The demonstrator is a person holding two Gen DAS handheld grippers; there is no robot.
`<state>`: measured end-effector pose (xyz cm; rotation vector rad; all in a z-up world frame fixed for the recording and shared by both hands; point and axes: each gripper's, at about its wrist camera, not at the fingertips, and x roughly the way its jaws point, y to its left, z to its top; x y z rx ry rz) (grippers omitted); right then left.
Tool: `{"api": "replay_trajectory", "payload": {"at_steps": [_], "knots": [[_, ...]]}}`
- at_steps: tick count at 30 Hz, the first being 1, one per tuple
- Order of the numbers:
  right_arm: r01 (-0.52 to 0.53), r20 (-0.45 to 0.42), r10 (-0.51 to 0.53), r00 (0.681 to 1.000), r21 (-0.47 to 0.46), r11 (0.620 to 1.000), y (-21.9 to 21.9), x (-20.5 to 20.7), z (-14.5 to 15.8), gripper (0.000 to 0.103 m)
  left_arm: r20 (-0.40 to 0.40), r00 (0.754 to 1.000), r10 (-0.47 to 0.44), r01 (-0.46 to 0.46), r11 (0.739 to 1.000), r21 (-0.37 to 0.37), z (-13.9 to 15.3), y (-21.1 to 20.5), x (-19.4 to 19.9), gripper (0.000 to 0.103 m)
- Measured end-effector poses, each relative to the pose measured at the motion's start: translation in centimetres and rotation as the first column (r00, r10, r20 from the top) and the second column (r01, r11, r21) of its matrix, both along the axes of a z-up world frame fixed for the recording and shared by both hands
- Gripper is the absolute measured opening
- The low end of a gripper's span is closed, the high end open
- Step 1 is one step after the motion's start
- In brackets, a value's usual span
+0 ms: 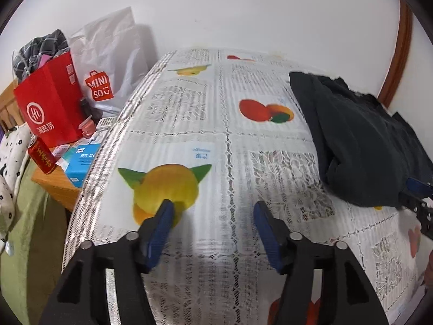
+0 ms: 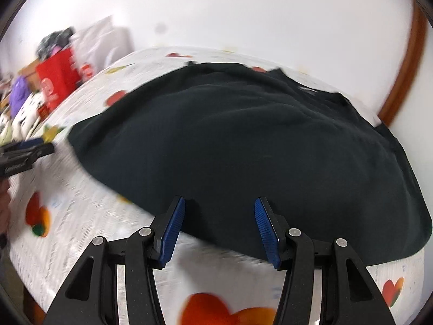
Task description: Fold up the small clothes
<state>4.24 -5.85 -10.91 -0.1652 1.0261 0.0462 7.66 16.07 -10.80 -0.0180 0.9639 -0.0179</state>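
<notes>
Two grippers, both spread wide and both holding nothing. The left gripper (image 1: pixel 212 207) hangs over a bare stretch of the lace tablecloth (image 1: pixel 232 146), its blue pads (image 1: pixel 162 222) either side of a seam in the pattern, with a printed yellow fruit (image 1: pixel 165 187) right under the left fingertip.

The dark garment (image 2: pixel 243 140), black or very deep green, hard to say which, lies on the right half of the table as a loosely folded heap. Its near hem runs just past the fingertips of the right gripper (image 2: pixel 219 207), whose tips sit over that edge without pinching it. The right wrist view is smeared with motion blur, so fine detail on the cloth there is a wash. In the left wrist view the same garment (image 1: pixel 362 140) sits off to the right, well apart from the left gripper's fingers, and the tip of the other gripper (image 1: pixel 418 189) peeks in right at its near corner.

Off the table's left side there's clutter: a red paper bag (image 1: pixel 51 108), a white Miniso bag (image 1: pixel 105 67), a red drink can (image 1: pixel 40 157) and a blue box (image 1: pixel 78 168) on a wooden stand.
</notes>
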Motion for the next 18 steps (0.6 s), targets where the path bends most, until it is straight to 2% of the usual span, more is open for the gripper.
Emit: {"api": "replay_trajectory", "payload": {"at_steps": [1, 3, 4, 8, 13, 18], "knots": [[-0.009, -0.017, 0.009, 1.000, 0.025, 1.000, 0.7, 0.1, -0.4, 0.055, -0.004, 1.000, -0.006, 0.006, 1.000, 0.021, -0.1, -0.3, 0.1, 0.066], [-0.027, -0.010, 0.027, 1.000, 0.013, 1.000, 2.2, 0.2, -0.9, 0.059, -0.006, 1.000, 0.001, 0.000, 0.999, 0.037, -0.1, -0.6, 0.1, 0.071], [-0.044, 0.003, 0.044, 0.999, -0.014, 0.999, 3.3, 0.0, -1.1, 0.065, -0.008, 1.000, 0.007, -0.007, 1.000, 0.020, -0.1, -0.2, 0.1, 0.072], [-0.133, 0.047, 0.142, 0.989, -0.145, 0.980, 7.2, -0.2, -2.2, 0.070, -0.005, 1.000, 0.009, -0.009, 1.000, -0.014, -0.2, 0.2, 0.0, 0.072], [-0.215, 0.060, 0.234, 0.970, -0.227, 0.950, 10.8, -0.8, -2.1, 0.070, -0.013, 1.000, -0.002, 0.002, 1.000, 0.006, -0.3, -0.2, 0.1, 0.077], [-0.231, 0.069, 0.260, 0.963, -0.282, 0.931, 12.3, 1.6, -2.8, 0.070, -0.012, 1.000, -0.001, 0.001, 1.000, 0.003, -0.3, -0.2, 0.1, 0.077]]}}
